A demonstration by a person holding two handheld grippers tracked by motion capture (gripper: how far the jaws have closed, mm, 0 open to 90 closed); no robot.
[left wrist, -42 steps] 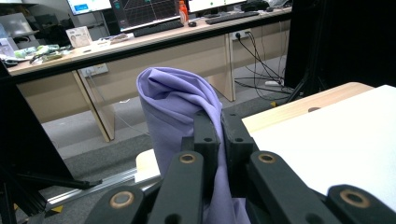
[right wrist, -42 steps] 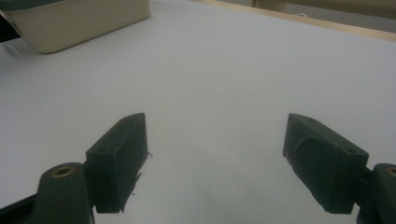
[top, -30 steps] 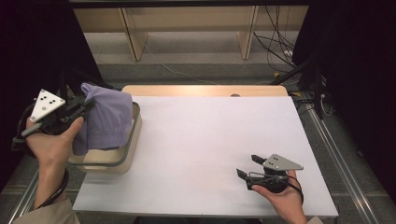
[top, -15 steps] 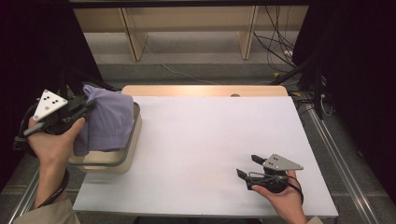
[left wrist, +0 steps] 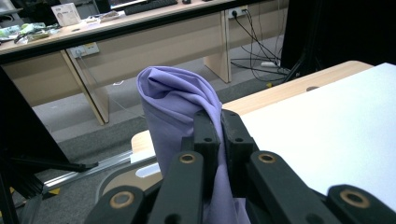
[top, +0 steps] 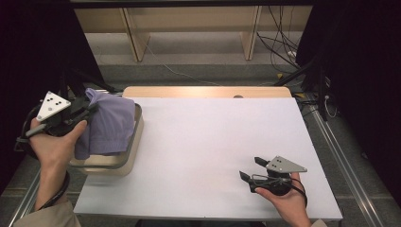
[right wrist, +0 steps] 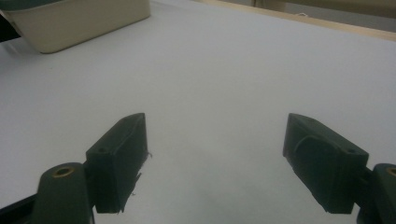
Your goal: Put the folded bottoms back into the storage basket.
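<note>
Nothing moved, purple cloth [left wrist: 175, 100] pinched in left gripper [left wrist: 219, 123]

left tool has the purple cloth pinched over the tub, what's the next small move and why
Probably carry the purple cloth sideways toward the open white table top. The left tool is shut on a fold of it, and the cloth hangs lifted over the beige tub. The right tool rests open on the table, ready to take a second corner.
</note>
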